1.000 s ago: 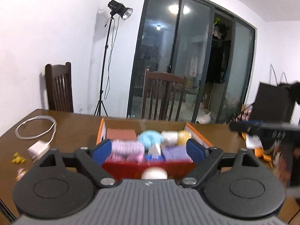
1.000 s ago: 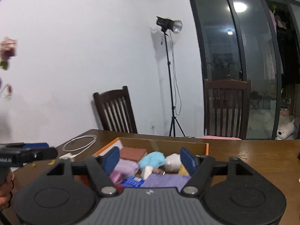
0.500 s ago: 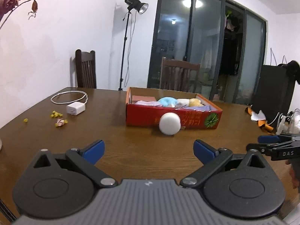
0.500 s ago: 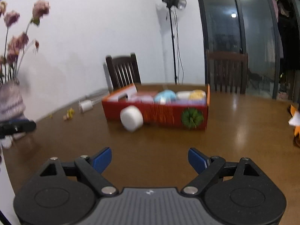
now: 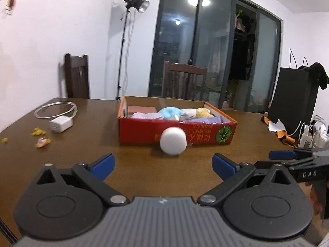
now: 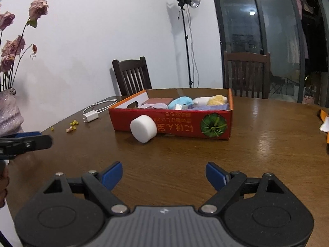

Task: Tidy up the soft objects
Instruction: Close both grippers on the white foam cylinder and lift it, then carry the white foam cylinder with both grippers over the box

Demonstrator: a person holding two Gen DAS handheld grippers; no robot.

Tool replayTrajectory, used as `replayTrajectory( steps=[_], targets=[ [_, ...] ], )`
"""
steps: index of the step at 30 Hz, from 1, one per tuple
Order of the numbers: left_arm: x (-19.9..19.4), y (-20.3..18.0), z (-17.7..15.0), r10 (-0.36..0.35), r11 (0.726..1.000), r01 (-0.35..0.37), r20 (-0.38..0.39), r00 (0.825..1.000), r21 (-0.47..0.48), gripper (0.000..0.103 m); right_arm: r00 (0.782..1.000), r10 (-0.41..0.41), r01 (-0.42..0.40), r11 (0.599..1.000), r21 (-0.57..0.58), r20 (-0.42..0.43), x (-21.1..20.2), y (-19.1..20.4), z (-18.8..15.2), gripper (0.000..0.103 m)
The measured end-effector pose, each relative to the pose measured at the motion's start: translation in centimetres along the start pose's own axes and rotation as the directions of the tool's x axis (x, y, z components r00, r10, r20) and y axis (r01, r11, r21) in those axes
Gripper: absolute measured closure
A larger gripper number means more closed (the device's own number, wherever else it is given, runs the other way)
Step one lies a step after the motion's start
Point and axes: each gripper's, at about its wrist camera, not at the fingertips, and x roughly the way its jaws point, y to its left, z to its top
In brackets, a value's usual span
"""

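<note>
A red cardboard box (image 5: pixel 205 132) (image 6: pixel 185 123) stands on the wooden table and holds several soft toys and cloths: a blue plush (image 5: pixel 170 112) (image 6: pixel 181 101), a yellow plush (image 5: pixel 203 112) (image 6: pixel 218 99), purple cloths (image 5: pixel 146 115). A white foam puck (image 5: pixel 173 143) (image 6: pixel 143 128) leans against the box's front wall, outside it. My left gripper (image 5: pixel 163 165) is open and empty, well short of the puck. My right gripper (image 6: pixel 164 177) is open and empty, also back from the box. Each gripper shows at the edge of the other's view.
A white charger with coiled cable (image 5: pixel 60 123) (image 6: pixel 91 115) lies left of the box, with dried petals (image 5: pixel 40 136) nearby. A vase of dried roses (image 6: pixel 9 111) stands at the left edge. Chairs (image 5: pixel 184 80) stand behind the table. Clutter and a black bag (image 5: pixel 292 103) are at the right.
Both grippers have pulled back from over the box toward the table's near side. The white puck now rests outside against the box front. Both stay open.
</note>
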Motion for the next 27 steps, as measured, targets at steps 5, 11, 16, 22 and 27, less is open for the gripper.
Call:
replayTrajectory(
  steps=[5, 11, 16, 22, 27],
  targets=[
    [7.7, 2.5, 3.0, -0.105, 0.985, 0.094, -0.066, 0.992, -0.143, 0.018, 0.985, 0.175, -0.174, 0.962, 0.211, 0.016, 5.4, -2.1, 2.3, 0.025],
    [16.3, 4.4, 4.2, -0.187, 0.952, 0.149, -0.124, 0.974, -0.268, 0.051, 0.963, 0.267, -0.248, 0.866, 0.434, 0.016, 14.2, -5.1, 3.6, 0.06],
    [18.7, 5.8, 2.5, -0.279, 0.902, 0.195, -0.176, 0.944, -0.384, 0.07, 0.944, 0.33, -0.292, 0.792, 0.537, 0.026, 18.3, -5.8, 3.0, 0.07],
    [18.0, 5.3, 2.5, -0.271, 0.915, 0.197, -0.174, 0.947, -0.353, 0.078, 0.932, 0.359, -0.329, 0.787, 0.523, 0.047, 18.6, -5.6, 2.7, 0.072],
    [15.3, 4.2, 1.7, -0.289, 0.911, 0.211, -0.185, 0.939, -0.354, 0.078, 0.933, 0.358, -0.335, 0.841, 0.425, 0.027, 16.3, -4.3, 2.7, 0.072]
  ],
)
